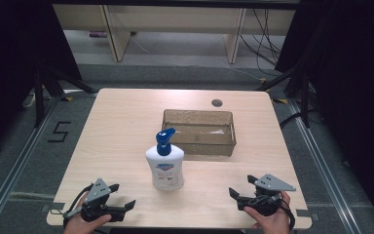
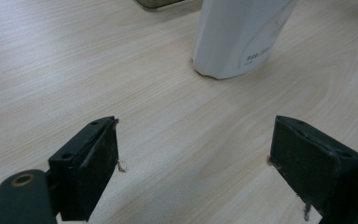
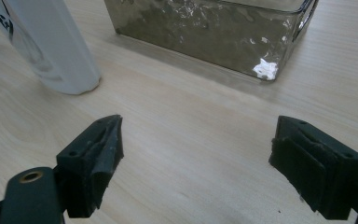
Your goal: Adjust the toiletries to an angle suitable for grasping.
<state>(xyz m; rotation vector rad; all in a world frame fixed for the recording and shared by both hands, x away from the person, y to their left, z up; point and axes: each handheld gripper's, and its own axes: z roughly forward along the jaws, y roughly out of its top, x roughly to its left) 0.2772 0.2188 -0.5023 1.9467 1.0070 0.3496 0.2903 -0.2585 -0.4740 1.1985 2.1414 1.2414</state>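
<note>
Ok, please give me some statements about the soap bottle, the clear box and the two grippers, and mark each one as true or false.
1. The pump bottle stands upright on the table. True.
2. The bottle is inside the clear box. False: it stands on the table in front of the box, outside it.
3. The left gripper is shut on the bottle. False: its jaws stand apart with only bare table between them, and the bottle is farther ahead.
4. The right gripper is open and holds nothing. True.
5. The pump head of the bottle is red. False: it is blue.
</note>
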